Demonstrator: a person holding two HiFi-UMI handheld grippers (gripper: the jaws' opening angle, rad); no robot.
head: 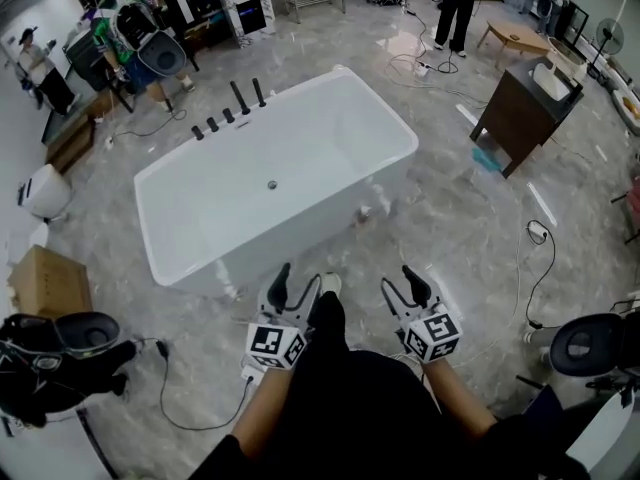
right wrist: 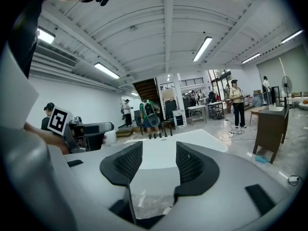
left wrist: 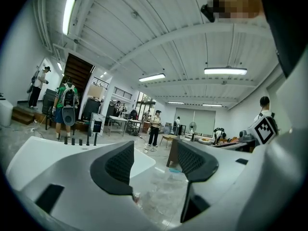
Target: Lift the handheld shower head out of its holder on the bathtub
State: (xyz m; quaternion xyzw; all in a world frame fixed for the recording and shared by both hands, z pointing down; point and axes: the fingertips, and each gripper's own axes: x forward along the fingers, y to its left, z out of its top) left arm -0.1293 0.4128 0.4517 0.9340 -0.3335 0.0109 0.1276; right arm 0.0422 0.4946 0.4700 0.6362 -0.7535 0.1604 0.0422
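- My left gripper (left wrist: 151,161) and right gripper (right wrist: 159,161) were both spread, holding nothing.
- The bathtub (head: 300,163) lay ahead, between them and the black fittings (head: 228,115) on its far rim.

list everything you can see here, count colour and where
bathtub: one, white, centre of the marble floor
tub fittings: five, black, in a row on the tub's far left rim; which one is the shower head cannot be told
cabinet: one, dark brown with a white basin on top, upper right
cardboard box: one, brown, left edge
bystanders: at least two, far side of the room
left gripper: one, grey with black pads, open and empty, short of the tub
right gripper: one, same colours, open and empty, short of the tub
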